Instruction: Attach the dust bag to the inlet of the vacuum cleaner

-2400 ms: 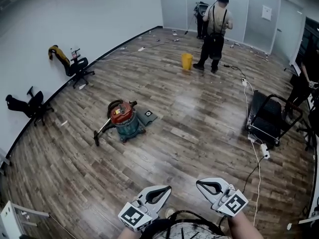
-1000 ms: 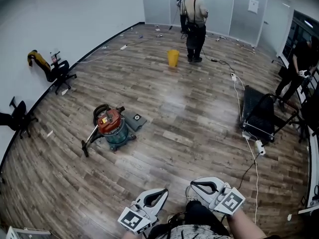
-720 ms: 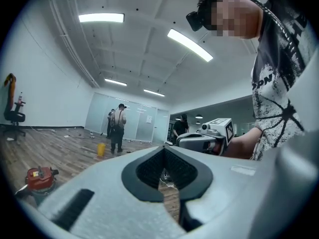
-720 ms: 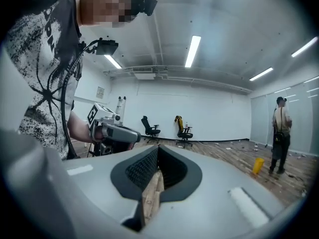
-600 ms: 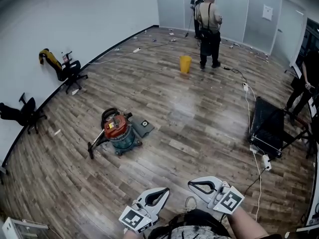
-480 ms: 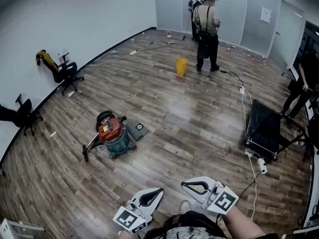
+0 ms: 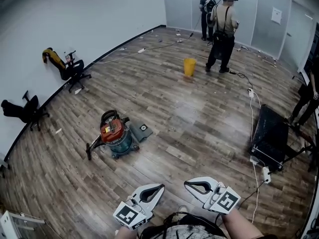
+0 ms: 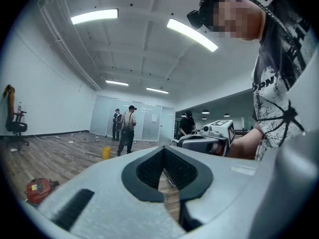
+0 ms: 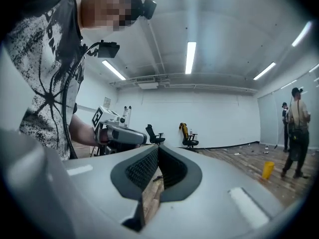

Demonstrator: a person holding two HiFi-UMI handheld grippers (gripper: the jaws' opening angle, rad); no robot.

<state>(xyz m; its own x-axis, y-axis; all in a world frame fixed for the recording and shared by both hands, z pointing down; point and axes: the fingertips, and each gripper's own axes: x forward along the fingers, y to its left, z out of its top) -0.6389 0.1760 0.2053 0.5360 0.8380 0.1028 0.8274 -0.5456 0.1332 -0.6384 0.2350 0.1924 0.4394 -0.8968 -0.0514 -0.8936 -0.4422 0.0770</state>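
Head view: the left gripper (image 7: 160, 186) & right gripper (image 7: 187, 184) are held low at the bottom edge, side by side. Both are closed w/ nothing between the jaws. A red-lidded teal drum vacuum cleaner (image 7: 113, 132) is seen standing on the wood-plank floor (image 7: 189, 118), left of centre and well apart from both grippers. A flat grey dust bag w/ a round dark opening (image 7: 141, 130) is seen lying on the floor just beside the vac's right side, unattached. A small yellow plastic bucket (image 7: 189, 66) is seen farther back, near a standing person in braces (image 7: 223, 31). Two black office chairs (image 7: 75, 69) are set by the left wall.

Left gripper view: the ribbed dark pads are pressed together, empty. The vac is seen low at left, the bucket mid-distance and the right gripper alongside.

Right gripper view: the jaws are likewise shut on nothing. The left gripper is seen at left, the bucket at far right.
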